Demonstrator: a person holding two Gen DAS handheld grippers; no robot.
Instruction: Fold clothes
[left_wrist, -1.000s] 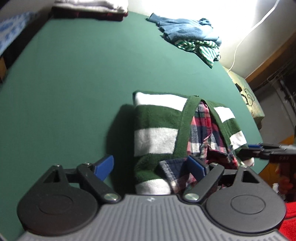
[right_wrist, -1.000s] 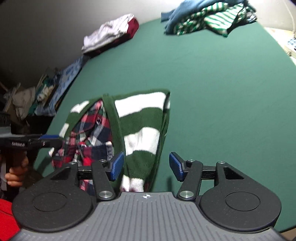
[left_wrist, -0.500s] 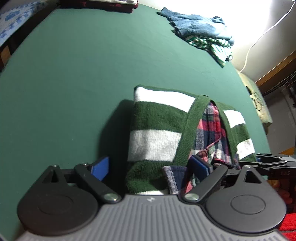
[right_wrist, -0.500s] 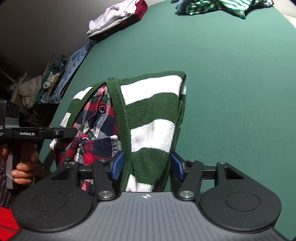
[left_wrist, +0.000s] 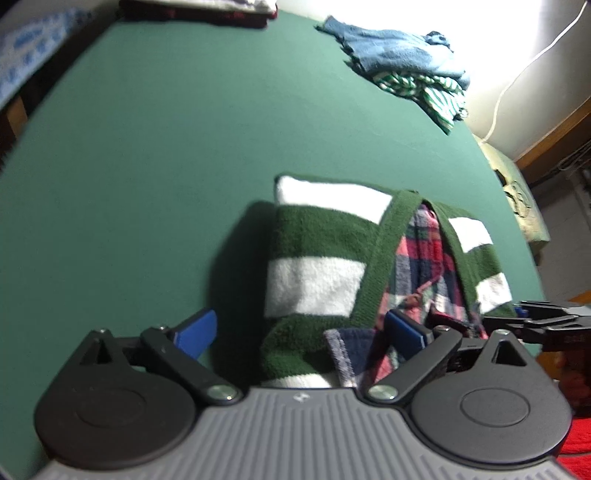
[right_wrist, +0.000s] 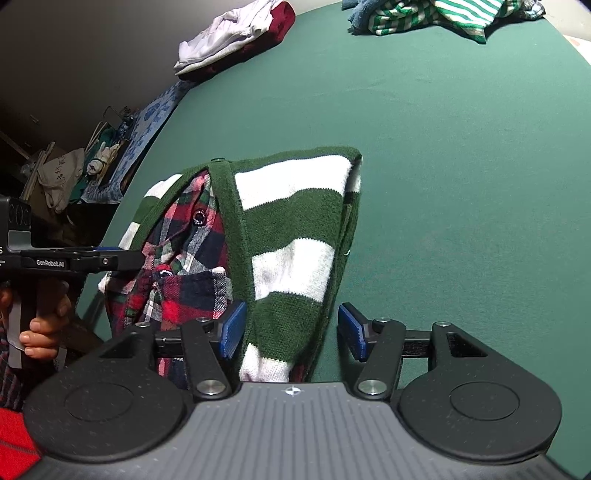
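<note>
A folded green-and-white striped cardigan (left_wrist: 317, 258) with a red plaid shirt (left_wrist: 421, 258) inside it lies on the green table (left_wrist: 147, 166). My left gripper (left_wrist: 300, 332) straddles its near left end; its jaws are opening, and the left pad (left_wrist: 195, 332) stands clear of the cloth. In the right wrist view the cardigan (right_wrist: 295, 229) and plaid shirt (right_wrist: 184, 258) fill the middle. My right gripper (right_wrist: 291, 328) is open around the cardigan's near right end, with a gap at its right pad (right_wrist: 352, 330).
A loose heap of blue and green-striped clothes (left_wrist: 406, 70) lies at the table's far right. A folded white and dark red stack (right_wrist: 229, 37) sits at the far left edge. Clutter (right_wrist: 74, 173) stands beyond the left edge. A hand (right_wrist: 44, 325) grips the left tool.
Both grippers have come closer to the cardigan's near end, so the cloth now sits between each pair of fingers. The left jaws have spread wider.
</note>
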